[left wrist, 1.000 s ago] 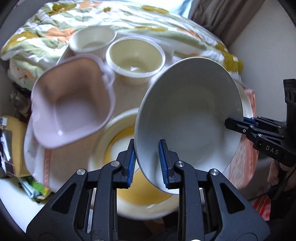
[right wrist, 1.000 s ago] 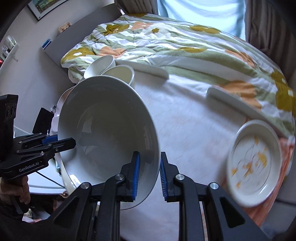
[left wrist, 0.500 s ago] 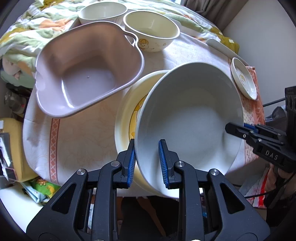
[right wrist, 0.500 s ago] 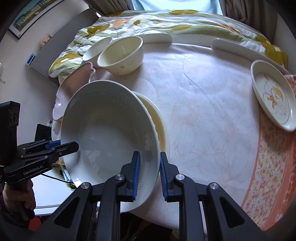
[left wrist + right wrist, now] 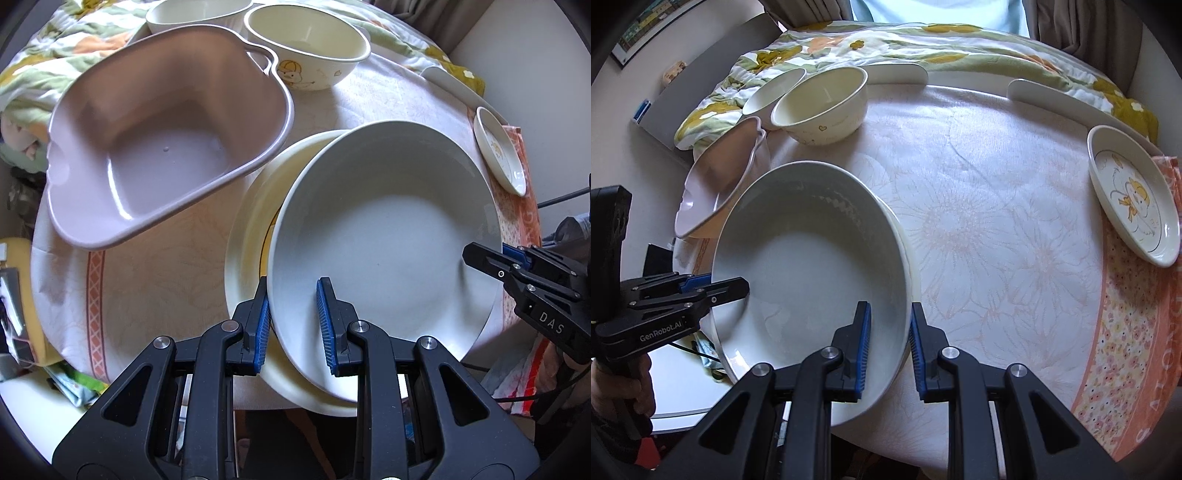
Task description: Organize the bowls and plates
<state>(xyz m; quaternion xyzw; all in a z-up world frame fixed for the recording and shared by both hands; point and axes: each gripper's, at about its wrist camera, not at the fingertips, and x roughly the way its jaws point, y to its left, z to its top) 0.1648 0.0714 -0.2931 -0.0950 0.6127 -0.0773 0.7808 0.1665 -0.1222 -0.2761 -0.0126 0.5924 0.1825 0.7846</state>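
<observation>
A: Both tools, left (image 5: 291,319) and right (image 5: 888,345), pinching opposite rims of white bowl (image 5: 384,236), nested tilted in cream dish (image 5: 247,236) on desk (image 5: 997,221).

B: Level before release; ease both off together.

A: Left view only: pink tub (image 5: 166,147) interior. Right view only: plate (image 5: 1132,195) print.

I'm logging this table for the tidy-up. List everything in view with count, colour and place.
large bowl: one, white, held by its rim over the cream plate
cream plate: one, cream and yellow, under the large bowl
square basin: one, mauve, left
small bowls: two, cream, far side
small plate: one, white with yellow cartoon, right edge
tablecloth: one, floral, pale
quilt: one, green and yellow, behind the table
left gripper: black, blue pads, shut on the bowl's rim
right gripper: same, on the opposite rim
</observation>
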